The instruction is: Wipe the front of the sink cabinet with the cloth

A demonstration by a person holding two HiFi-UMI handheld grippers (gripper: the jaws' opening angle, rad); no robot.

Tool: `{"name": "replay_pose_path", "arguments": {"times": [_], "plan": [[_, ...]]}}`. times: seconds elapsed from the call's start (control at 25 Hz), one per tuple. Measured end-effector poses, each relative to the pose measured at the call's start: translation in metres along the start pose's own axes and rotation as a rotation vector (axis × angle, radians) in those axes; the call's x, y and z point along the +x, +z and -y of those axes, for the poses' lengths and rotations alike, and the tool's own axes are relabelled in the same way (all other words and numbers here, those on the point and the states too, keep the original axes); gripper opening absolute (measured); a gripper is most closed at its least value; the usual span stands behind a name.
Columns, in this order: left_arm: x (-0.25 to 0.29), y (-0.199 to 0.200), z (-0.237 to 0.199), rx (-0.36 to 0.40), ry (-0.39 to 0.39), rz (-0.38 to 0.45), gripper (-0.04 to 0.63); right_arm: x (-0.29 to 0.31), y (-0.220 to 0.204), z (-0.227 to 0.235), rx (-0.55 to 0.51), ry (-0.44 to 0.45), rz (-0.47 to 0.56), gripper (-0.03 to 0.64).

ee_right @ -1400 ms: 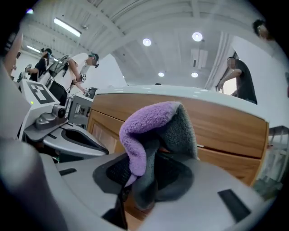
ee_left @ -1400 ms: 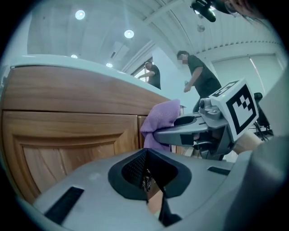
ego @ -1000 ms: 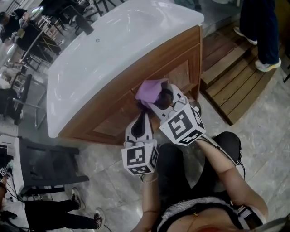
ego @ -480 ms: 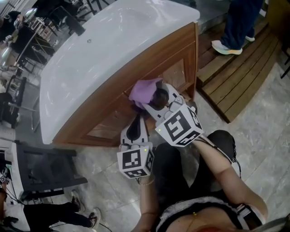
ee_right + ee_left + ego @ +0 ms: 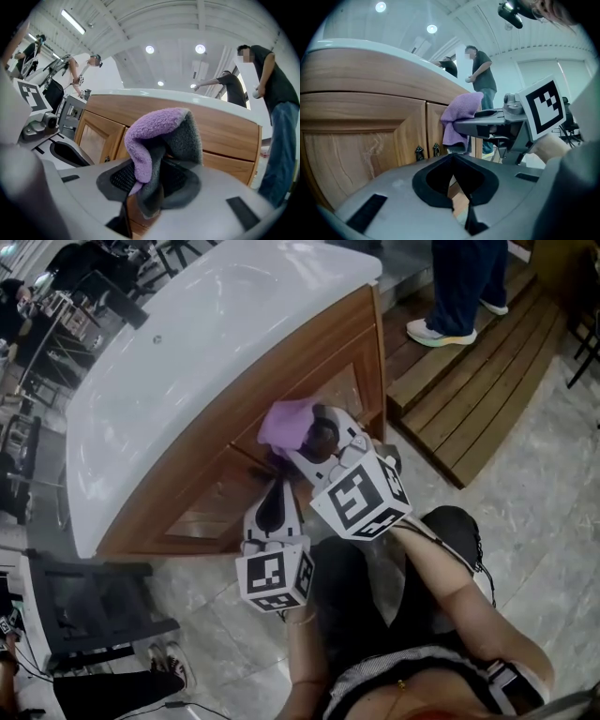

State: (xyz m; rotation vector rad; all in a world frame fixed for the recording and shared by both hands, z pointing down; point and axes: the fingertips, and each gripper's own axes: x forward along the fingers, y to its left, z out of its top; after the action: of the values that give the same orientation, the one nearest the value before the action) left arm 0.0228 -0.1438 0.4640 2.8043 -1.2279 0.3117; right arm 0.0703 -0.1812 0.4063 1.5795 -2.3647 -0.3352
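The sink cabinet (image 5: pixel 211 498) has a wooden front under a white basin (image 5: pixel 206 343). My right gripper (image 5: pixel 314 440) is shut on a purple and grey cloth (image 5: pixel 286 423) and holds it up against the cabinet's upper front, near the right door. In the right gripper view the cloth (image 5: pixel 157 136) bulges out from between the jaws (image 5: pixel 150 183), with the cabinet front (image 5: pixel 225 136) behind it. My left gripper (image 5: pixel 277 486) hovers lower and to the left, shut on nothing and pointing at the doors. The left gripper view shows the cloth (image 5: pixel 459 117) hanging beside two small door handles (image 5: pixel 419 152).
A wooden slatted step (image 5: pixel 469 399) lies right of the cabinet, and a person in jeans (image 5: pixel 455 287) stands on it. A black stand (image 5: pixel 94 606) sits on the marble floor at lower left. My knees are close under the grippers.
The whole view has slid, so the cabinet sits further left. The cloth stays at about the same place on the cabinet front. The person on the step has walked left.
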Motion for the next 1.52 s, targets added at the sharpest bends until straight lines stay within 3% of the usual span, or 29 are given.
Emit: {"name": "replay_pose_path", "arguments": {"times": [1.0, 1.52], "plan": [[0.032, -0.002, 0.031, -0.015, -0.073, -0.009, 0.0, -0.041, -0.065, 0.126, 0.113, -0.21, -0.113, 0.178], [0.043, -0.004, 0.025, -0.03, -0.074, -0.006, 0.0, -0.043, -0.071, 0.136, 0.135, -0.202, -0.092, 0.178]]}}
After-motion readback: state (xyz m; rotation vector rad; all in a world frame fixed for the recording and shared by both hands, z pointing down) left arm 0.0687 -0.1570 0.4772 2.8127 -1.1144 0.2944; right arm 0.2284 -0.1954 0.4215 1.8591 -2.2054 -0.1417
